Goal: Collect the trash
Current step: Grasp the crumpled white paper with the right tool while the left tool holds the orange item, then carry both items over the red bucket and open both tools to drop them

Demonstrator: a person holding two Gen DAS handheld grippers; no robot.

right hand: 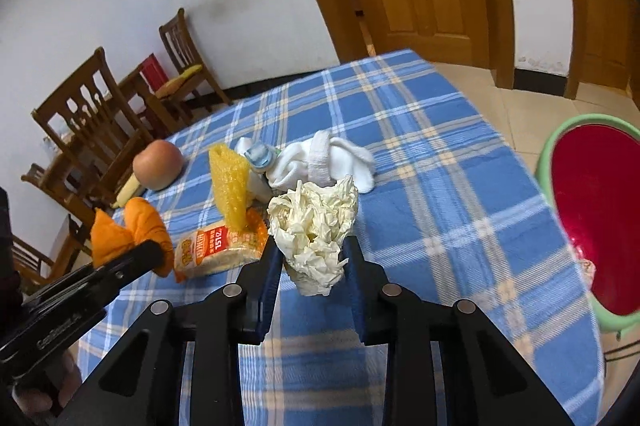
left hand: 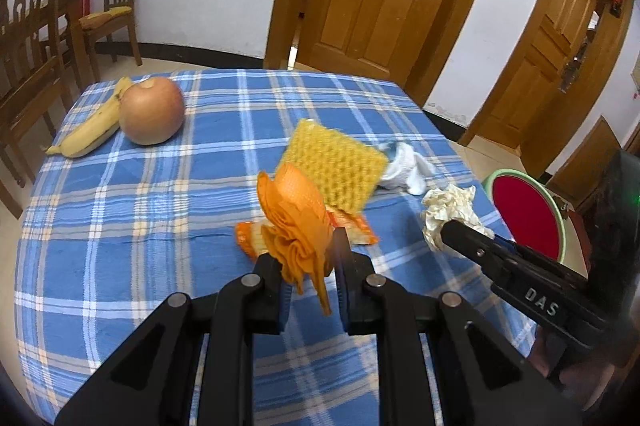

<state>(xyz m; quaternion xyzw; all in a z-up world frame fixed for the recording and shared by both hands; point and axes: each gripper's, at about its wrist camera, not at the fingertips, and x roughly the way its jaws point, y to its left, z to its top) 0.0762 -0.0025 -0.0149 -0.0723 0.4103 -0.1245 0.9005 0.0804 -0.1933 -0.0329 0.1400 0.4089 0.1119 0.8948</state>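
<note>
Table (left hand: pixel 120 266): covered by a blue plaid cloth; it bears all the loose things and fills the lower half of both views.
Bin (right hand: pixel 592 218): a round tub with a green rim and red inside, standing on the floor off the table's right edge; in the left wrist view it shows behind the right gripper's arm.
Chairs (left hand: pixel 28 37): wooden, standing along the white wall beyond the table's far left side.
Apple (left hand: pixel 152 110): at the far left of the table, touching a banana (left hand: pixel 90 129) that lies just to its left.
Yellow foam sheet (left hand: pixel 334 161): tilted up near the table's middle, leaning over the snack wrapper.
White socks (right hand: pixel 324 161): a loose heap behind the foam sheet, towards the far right of the table.
Snack wrapper (right hand: pixel 216 246): orange and yellow, printed, lying flat on the cloth just in front of the foam sheet.
Crumpled paper (right hand: pixel 316 230): a cream wad, lifted clear of the cloth, between the right gripper's fingers.
Orange cloth (left hand: pixel 296 222): a bunched rag, raised above the wrapper in the left gripper.
Right gripper (right hand: pixel 310 254): pinching the crumpled paper, both pads pressed into it.
Left gripper (left hand: pixel 306 254): clamped on the lower end of the orange cloth.
</note>
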